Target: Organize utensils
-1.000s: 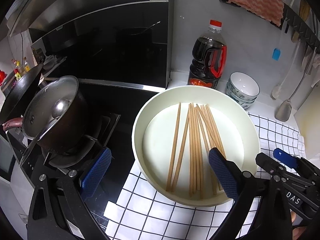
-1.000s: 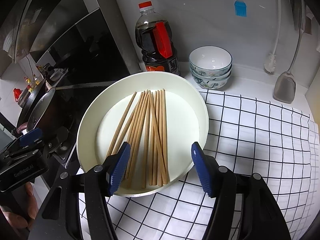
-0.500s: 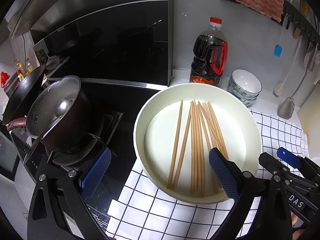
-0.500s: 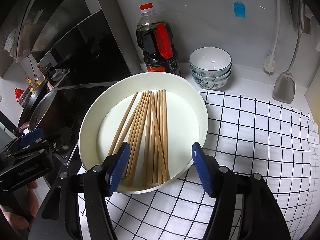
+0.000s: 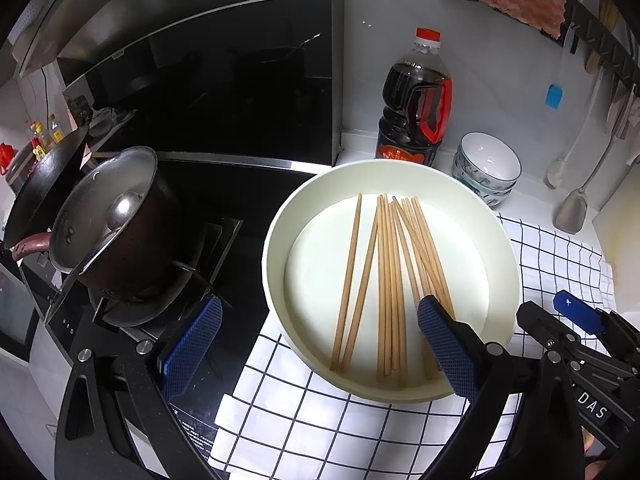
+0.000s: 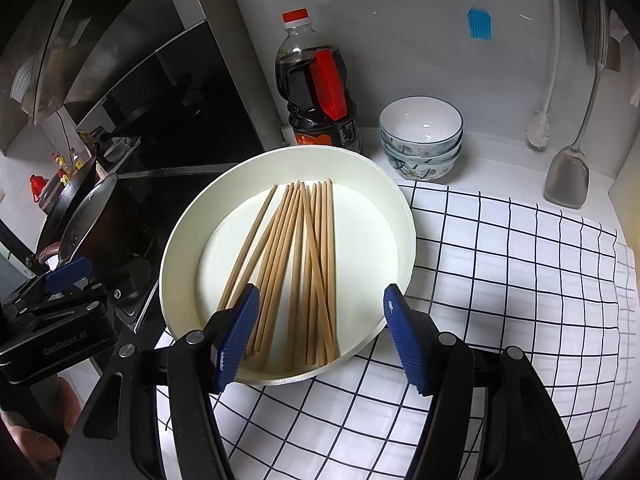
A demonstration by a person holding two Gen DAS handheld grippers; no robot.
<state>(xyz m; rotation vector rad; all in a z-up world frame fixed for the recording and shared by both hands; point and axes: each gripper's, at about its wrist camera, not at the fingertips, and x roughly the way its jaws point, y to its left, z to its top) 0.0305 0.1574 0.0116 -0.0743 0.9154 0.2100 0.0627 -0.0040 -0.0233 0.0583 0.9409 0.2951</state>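
Several wooden chopsticks (image 5: 390, 280) lie loosely fanned in a round white basin (image 5: 276, 240) on a checked cloth. They also show in the right wrist view (image 6: 296, 264), inside the basin (image 6: 400, 216). My left gripper (image 5: 318, 344) is open and empty, hovering at the basin's near left rim, one finger over the stove side. My right gripper (image 6: 320, 336) is open and empty, above the near ends of the chopsticks. Each gripper shows at the edge of the other's view.
A dark pot (image 5: 112, 224) with a ladle sits on the stove at left. A soy sauce bottle (image 5: 416, 100) and stacked bowls (image 5: 486, 168) stand behind the basin. A spatula (image 6: 568, 176) and brush hang at the right wall. The checked cloth (image 6: 512, 264) extends right.
Both grippers have drifted slightly, so the basin sits a little further right in the left view and a little higher in the right view. Jaws stay open; chopsticks have not moved.
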